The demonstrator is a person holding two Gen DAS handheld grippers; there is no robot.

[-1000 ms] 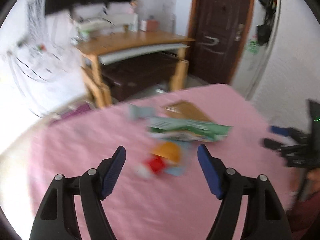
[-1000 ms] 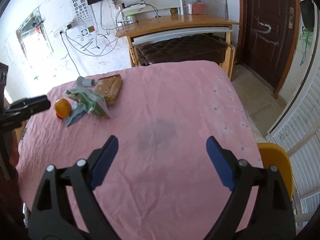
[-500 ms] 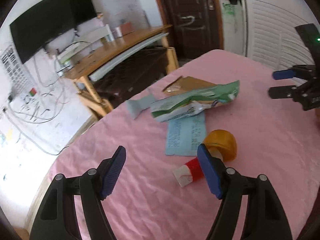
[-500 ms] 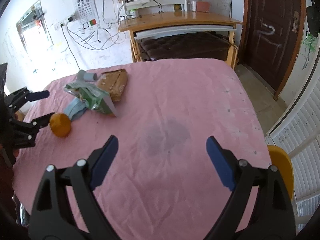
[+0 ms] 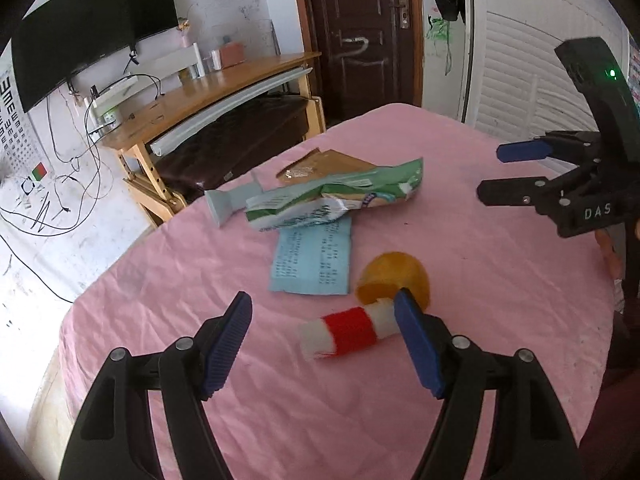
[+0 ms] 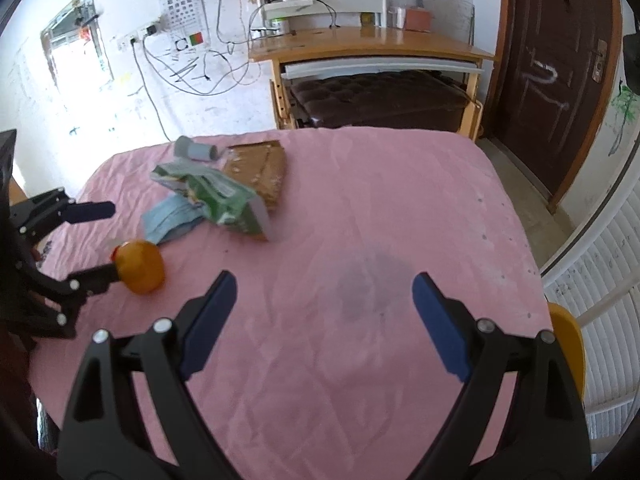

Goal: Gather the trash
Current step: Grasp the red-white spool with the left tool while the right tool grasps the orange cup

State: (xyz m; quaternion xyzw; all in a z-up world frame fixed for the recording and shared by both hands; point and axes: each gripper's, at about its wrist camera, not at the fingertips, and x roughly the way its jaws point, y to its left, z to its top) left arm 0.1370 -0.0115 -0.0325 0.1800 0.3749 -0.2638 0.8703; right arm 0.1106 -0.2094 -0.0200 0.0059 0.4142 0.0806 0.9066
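Observation:
On the pink tablecloth (image 5: 460, 248) lies a pile of trash. It holds a red-and-white tube (image 5: 348, 332), an orange cup (image 5: 394, 276) on its side, a blue paper slip (image 5: 314, 260), a green snack bag (image 5: 336, 200), brown cardboard (image 5: 324, 164) and a grey funnel-shaped piece (image 5: 234, 202). My left gripper (image 5: 323, 300) is open, tilted down over the tube. The tube lies between the jaws, close to the right finger and well apart from the left pad. My right gripper (image 6: 324, 280) is open over bare cloth, right of the orange cup (image 6: 140, 266) and green bag (image 6: 216, 196).
Beyond the table's far edge stand a wooden desk (image 6: 372, 44) with a dark padded stool (image 6: 380, 96) under it and a brown door (image 6: 556, 80). A yellow chair (image 6: 568, 344) and a white slatted panel (image 6: 600, 280) sit past the right edge.
My left gripper has rolled and dropped closer to the pile, bringing the red-and-white tube between its open jaws. The right gripper drifted slightly sideways, still open.

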